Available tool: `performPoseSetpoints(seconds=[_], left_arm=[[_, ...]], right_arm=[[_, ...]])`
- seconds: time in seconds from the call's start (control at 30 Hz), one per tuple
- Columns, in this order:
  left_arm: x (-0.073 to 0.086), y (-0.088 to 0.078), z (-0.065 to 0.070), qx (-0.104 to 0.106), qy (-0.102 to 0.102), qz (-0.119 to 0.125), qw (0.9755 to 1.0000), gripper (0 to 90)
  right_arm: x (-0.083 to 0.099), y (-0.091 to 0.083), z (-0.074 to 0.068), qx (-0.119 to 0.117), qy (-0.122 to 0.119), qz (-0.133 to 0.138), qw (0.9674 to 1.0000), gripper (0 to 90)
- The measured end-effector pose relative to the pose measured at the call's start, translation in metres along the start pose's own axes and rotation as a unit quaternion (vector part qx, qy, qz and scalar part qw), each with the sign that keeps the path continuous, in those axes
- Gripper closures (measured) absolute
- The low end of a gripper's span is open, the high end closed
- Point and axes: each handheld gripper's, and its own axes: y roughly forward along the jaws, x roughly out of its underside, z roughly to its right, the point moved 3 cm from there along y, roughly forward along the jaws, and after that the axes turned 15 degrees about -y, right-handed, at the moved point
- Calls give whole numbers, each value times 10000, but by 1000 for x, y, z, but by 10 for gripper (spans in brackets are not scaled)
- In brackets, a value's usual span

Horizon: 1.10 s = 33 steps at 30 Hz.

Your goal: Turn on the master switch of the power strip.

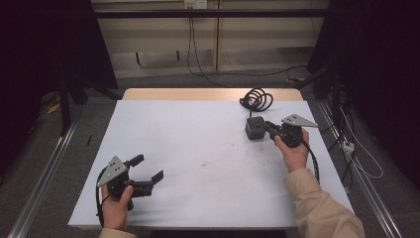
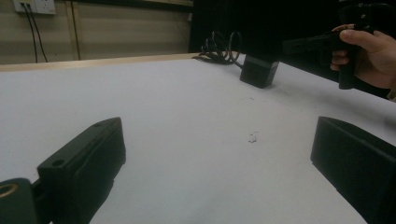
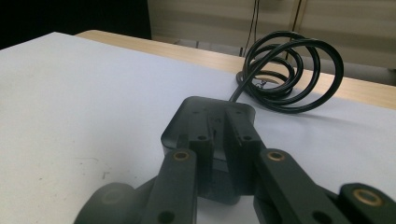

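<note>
Right gripper view: right gripper [image 3: 218, 140] jaws nearly together above black adapter [image 3: 187, 121]; no readable label. Left gripper [image 1: 146, 171] jaws spread.

Tool [image 3: 218, 154] jaws nearly together over black adapter [image 3: 210, 116]

High view looks down the table [image 1: 198, 148] from above the near edge. Both gripper views sit low, skimming it; all three catch the black adapter [image 1: 254, 128] and coiled cable [image 1: 257, 99].
</note>
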Motion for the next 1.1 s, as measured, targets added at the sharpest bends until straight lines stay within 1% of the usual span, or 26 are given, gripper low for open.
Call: performPoseSetpoints(seconds=[0.17,0.43,0.7,0.87,0.9,1.1], left_arm=[[0,0,0,2,-14,1,10000,28],[0,0,0,5,1,2,10000,28],[0,0,0,-4,-9,9,10000,28],[0,0,0,10,-5,3,10000,28],[0,0,0,8,-17,6,10000,28],[0,1,0,9,-21,7,10000,28]], right_arm=[[-4,2,1,-25,-5,-49,10000,831],[-5,7,2,-57,16,-91,9999,852],[-1,12,3,-105,148,-126,9998,874],[-1,14,3,-131,146,-127,9997,891],[-2,14,3,-133,177,-133,9997,894],[-7,17,2,-140,103,-147,9997,900]])
